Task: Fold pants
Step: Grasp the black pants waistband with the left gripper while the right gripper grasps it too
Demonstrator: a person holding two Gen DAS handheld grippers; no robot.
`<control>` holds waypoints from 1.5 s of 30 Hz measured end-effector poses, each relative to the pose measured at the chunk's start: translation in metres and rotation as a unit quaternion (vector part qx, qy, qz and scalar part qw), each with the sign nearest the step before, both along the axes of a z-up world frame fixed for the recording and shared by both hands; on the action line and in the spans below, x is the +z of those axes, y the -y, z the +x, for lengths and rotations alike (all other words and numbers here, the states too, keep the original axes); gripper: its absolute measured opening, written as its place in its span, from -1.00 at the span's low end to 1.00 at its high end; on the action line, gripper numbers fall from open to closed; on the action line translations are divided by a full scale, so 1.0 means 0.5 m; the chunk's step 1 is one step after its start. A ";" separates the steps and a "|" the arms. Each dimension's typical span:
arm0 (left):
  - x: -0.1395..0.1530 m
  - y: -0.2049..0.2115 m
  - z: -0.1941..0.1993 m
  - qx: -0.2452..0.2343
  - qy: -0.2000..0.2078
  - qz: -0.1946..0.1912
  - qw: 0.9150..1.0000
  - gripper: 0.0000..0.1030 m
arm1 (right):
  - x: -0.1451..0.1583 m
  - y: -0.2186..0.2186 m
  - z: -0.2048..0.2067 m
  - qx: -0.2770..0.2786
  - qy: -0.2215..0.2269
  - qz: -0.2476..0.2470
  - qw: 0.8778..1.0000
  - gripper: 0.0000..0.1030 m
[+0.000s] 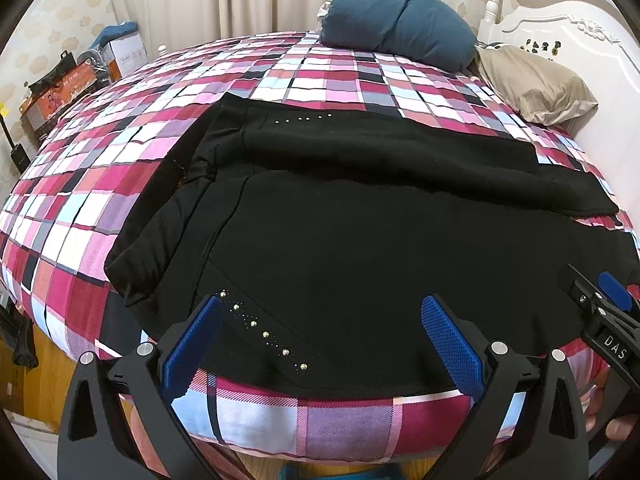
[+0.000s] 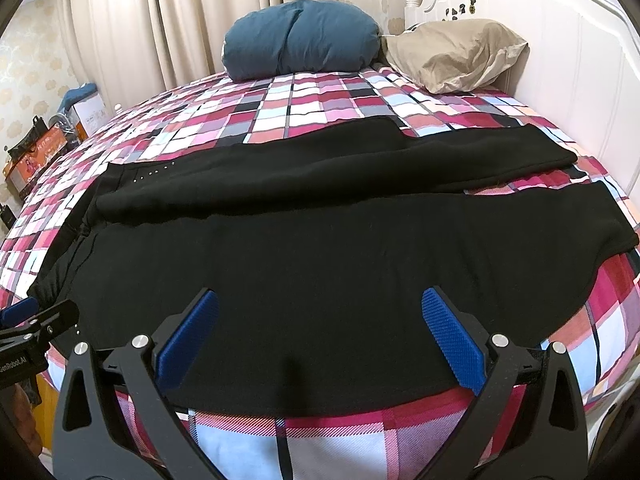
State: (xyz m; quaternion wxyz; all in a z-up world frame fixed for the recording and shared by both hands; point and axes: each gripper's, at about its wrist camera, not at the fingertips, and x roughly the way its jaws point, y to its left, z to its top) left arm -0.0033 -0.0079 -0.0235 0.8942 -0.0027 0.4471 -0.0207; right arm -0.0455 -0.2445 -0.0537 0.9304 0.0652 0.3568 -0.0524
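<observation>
Black pants point(image 1: 360, 216) are lying spread flat across the checked bed point(image 1: 120, 168), legs extending toward the headboard point(image 2: 560, 60). Left claw point(image 1: 322, 340) and right claw point(image 2: 320, 336) are hovering released over the pants' near edge, gripping nothing.

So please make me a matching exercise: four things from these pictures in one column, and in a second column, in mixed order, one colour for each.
Things:
1. pants
2. round pillow
3. flat pillow
4. headboard

Colours:
A. white
B. dark teal blue
C. black
D. beige

Right pairs: 1-C, 2-B, 3-D, 4-A
</observation>
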 end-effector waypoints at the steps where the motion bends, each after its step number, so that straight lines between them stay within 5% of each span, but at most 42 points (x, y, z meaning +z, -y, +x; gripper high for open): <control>1: -0.001 0.000 0.001 0.000 -0.001 0.000 1.000 0.92 | -0.002 0.001 0.001 0.000 -0.001 0.000 1.000 0.96; 14: 0.032 -0.069 0.097 -0.049 -0.010 -0.030 0.998 0.93 | 0.024 0.004 0.055 0.024 0.005 -0.006 1.000 0.96; 24: 0.055 -0.270 0.377 -0.062 -0.018 -0.109 0.992 0.93 | 0.063 -0.010 0.187 0.081 0.011 0.008 0.997 0.96; 29: -0.023 -0.367 0.548 -0.057 -0.069 -0.174 0.981 0.92 | 0.074 -0.017 0.259 0.092 0.007 0.019 0.996 0.96; 32: -0.067 -0.388 0.614 -0.073 -0.100 -0.259 0.958 0.92 | 0.074 -0.024 0.287 0.101 0.007 0.023 0.995 0.96; 35: -0.096 -0.362 0.652 -0.121 -0.122 -0.302 0.938 0.92 | 0.062 -0.033 0.314 0.114 -0.001 0.020 0.993 0.96; 39: -0.119 -0.330 0.663 -0.156 -0.138 -0.279 0.937 0.91 | 0.052 -0.031 0.353 0.159 -0.028 0.037 0.986 0.96; 45: -0.125 -0.330 0.658 -0.214 -0.132 -0.270 0.929 0.91 | 0.054 0.022 0.486 0.266 -0.058 0.090 0.958 0.96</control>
